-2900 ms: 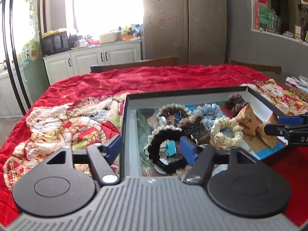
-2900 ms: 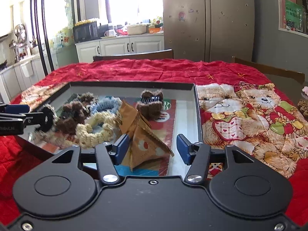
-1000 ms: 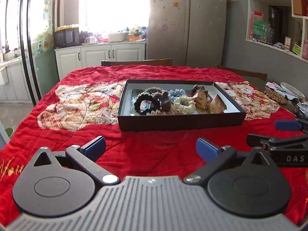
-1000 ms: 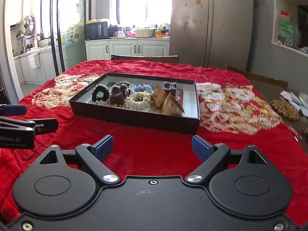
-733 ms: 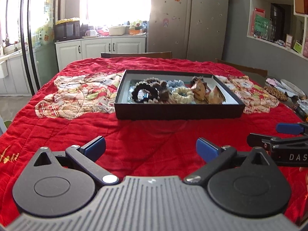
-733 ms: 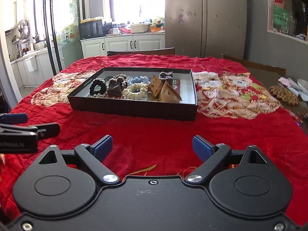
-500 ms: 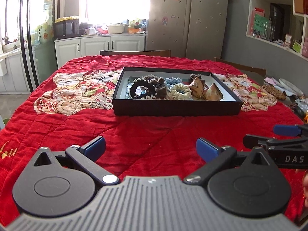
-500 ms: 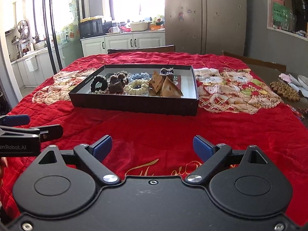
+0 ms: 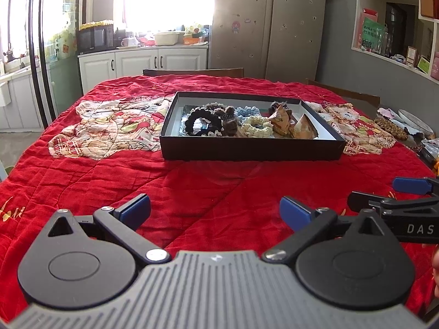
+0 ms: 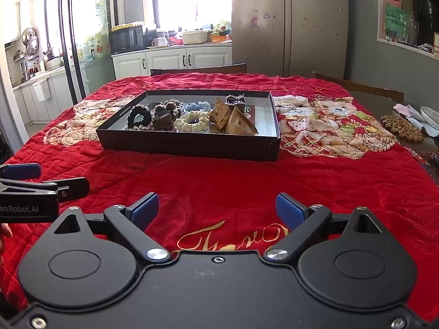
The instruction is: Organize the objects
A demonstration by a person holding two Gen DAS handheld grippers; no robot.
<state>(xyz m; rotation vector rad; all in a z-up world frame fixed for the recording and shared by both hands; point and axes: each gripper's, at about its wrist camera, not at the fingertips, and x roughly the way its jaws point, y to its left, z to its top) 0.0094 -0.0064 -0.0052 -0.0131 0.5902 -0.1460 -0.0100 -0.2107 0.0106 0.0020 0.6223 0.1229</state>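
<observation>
A shallow black box rests on the red quilted cloth in the middle of the table. Inside lie a black crocheted scrunchie, brown ones, a cream one, a blue one and folded brown paper packets. My left gripper hovers open and empty over the cloth, well short of the box. My right gripper is likewise open and empty, level with the left one, whose fingertips show at the left edge.
The red cloth carries bear pictures either side of the box. A wooden-bead trivet and plates lie at the table's right edge. Chair backs stand behind the table; cabinets and a fridge are beyond.
Both grippers have pulled back from inside the box toward the table's near edge and opened wider. The box and its contents have stayed put.
</observation>
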